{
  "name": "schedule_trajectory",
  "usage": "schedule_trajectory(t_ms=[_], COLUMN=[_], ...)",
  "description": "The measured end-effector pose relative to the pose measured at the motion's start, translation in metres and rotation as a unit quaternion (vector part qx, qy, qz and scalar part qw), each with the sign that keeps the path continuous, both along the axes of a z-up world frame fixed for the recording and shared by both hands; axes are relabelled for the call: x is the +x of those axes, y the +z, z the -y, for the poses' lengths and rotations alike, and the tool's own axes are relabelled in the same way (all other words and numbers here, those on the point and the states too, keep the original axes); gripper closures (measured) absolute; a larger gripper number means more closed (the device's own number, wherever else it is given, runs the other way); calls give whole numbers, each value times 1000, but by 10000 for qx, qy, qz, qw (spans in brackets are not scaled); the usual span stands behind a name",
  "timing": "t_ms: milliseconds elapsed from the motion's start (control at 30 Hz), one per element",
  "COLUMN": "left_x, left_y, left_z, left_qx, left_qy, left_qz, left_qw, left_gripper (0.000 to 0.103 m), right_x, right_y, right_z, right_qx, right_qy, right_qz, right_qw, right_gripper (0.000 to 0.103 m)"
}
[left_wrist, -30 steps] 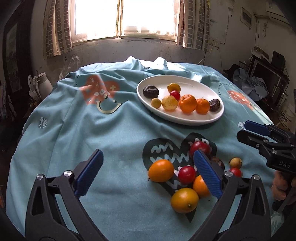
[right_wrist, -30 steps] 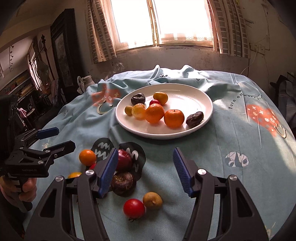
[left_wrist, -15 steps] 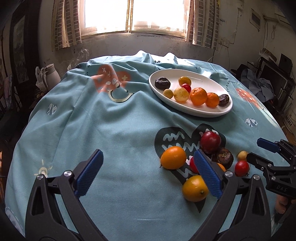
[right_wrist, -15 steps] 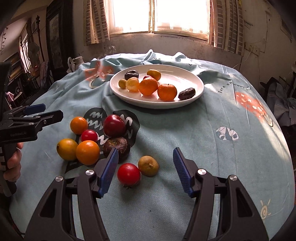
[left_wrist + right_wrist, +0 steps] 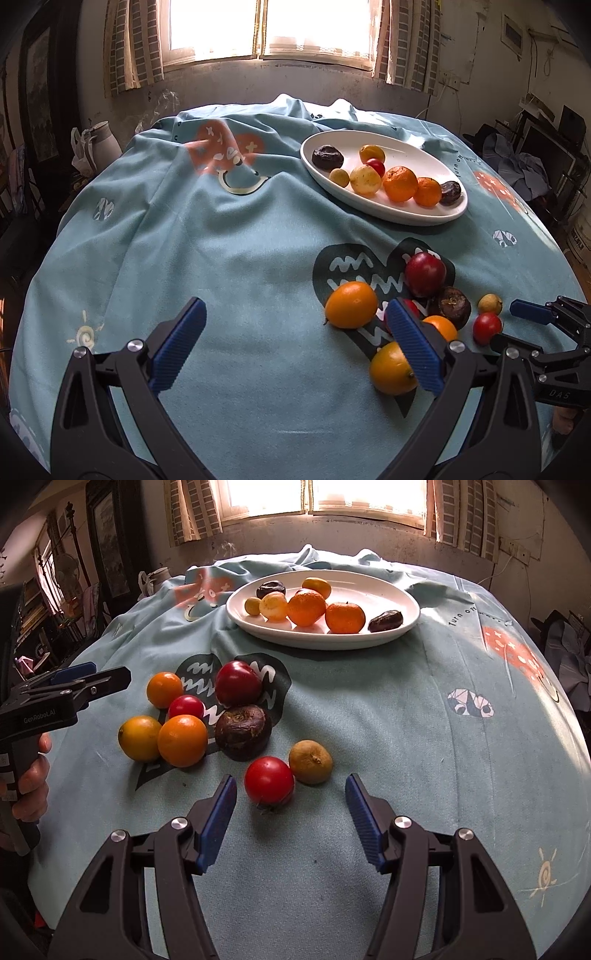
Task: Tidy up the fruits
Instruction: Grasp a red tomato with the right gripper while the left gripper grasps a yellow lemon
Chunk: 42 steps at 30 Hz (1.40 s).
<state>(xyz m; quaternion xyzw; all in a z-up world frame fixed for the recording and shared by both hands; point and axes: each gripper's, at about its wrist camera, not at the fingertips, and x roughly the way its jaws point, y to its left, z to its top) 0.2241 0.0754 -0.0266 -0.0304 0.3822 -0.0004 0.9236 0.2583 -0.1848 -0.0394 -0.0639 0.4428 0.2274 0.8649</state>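
A white oval plate [image 5: 399, 627] [image 5: 406, 218] at the back holds several fruits, among them two oranges [image 5: 306, 607] and dark fruits. Loose fruits lie on the blue tablecloth nearer me: a red tomato [image 5: 269, 780], a brownish-yellow fruit [image 5: 310, 761], a dark brown fruit [image 5: 242, 732], a red apple [image 5: 238, 683], oranges [image 5: 182, 740] and a yellow citrus [image 5: 138, 738]. My right gripper [image 5: 291, 825] is open and empty, just short of the red tomato. My left gripper [image 5: 295, 350] is open and empty, left of the loose fruits; its right finger hides part of them.
The round table is covered by a wrinkled blue cloth [image 5: 221, 240] with printed hearts. A white jug [image 5: 101, 142] stands past the far left edge. A window wall lies behind the table, with furniture and clutter at both sides.
Both grippers have drawn back and risen, so the table looks farther off. The right gripper now lines up with the red tomato and the brownish fruit. Both stayed open.
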Motion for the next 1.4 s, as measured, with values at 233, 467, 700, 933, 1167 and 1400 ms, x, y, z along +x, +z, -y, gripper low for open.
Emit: schedule_trajectory(t_ms=[233, 467, 700, 933, 1167, 1400], left_x=[-1, -3, -7, -20, -34, -32], left_y=[1, 4, 7, 4, -9, -16], left_z=[1, 2, 0, 19, 61, 60], left_qx=[7, -21, -4, -15, 448, 524], left_qy=[-29, -33, -3, -905, -2007, -1981], left_qz=[26, 71, 130, 202, 48, -36], left_qw=[10000, 10000, 9999, 9957, 9786, 9788], left_gripper=[3, 3, 3, 5, 59, 60], right_x=[-1, 2, 5, -2, -2, -3], right_y=[-7, -11, -13, 5, 6, 7], right_z=[-6, -9, -11, 0, 0, 1], right_qx=[189, 244, 267, 689, 677, 687], right_qy=[244, 258, 193, 142, 145, 155], right_qz=[-271, -196, -77, 91, 66, 74], right_qw=[9992, 9992, 9994, 9975, 9976, 9975], right_gripper=[56, 64, 72, 74, 73, 73])
